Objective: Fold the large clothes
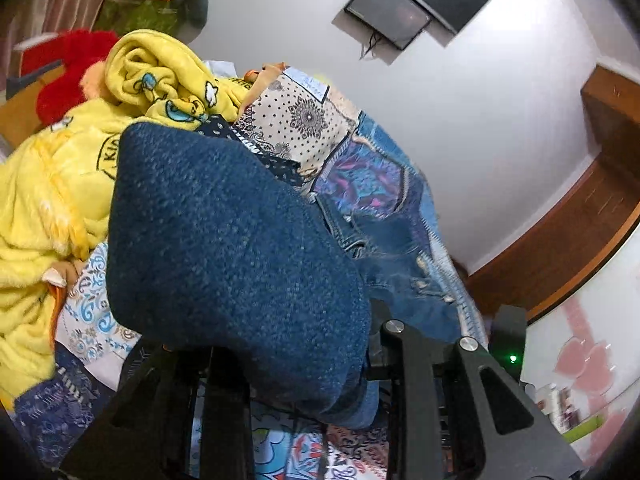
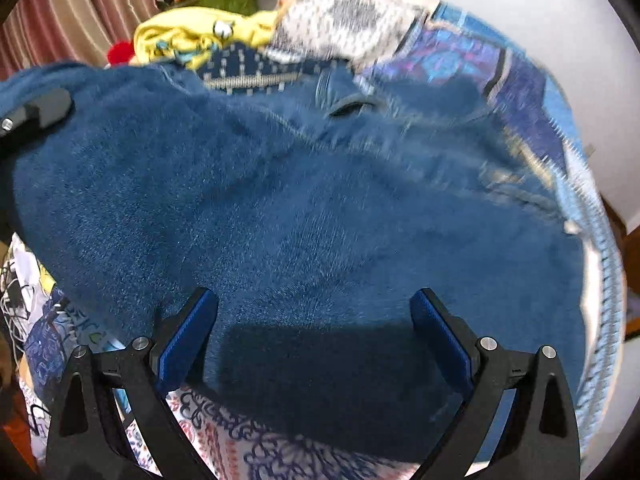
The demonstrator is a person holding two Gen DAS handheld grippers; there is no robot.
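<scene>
A large pair of blue jeans (image 2: 304, 208) lies spread across a bed covered by a patchwork bedspread (image 1: 356, 176), its denim filling most of the right wrist view, with a pocket and seams showing toward the far end, blurred. The right gripper (image 2: 314, 340) stands with its jaws spread wide over the near edge of the denim, the blue pads (image 2: 188, 336) just above the cloth and holding nothing. In the left wrist view, a thick fold of the jeans (image 1: 232, 248) rises up from the left gripper (image 1: 304, 376) and drapes over its fingers — the cloth hides the fingertips, so whether that gripper pinches the fabric cannot be told. The same gripper shows at the left edge of the right wrist view, a black finger lying on the denim. Beyond the jeans sits a heap of other laundry: a yellow fleece blanket (image 1: 60, 184) with cartoon prints and a red plush item (image 1: 76, 68). Two dark screens (image 1: 408, 4) hang on the white wall behind.
</scene>
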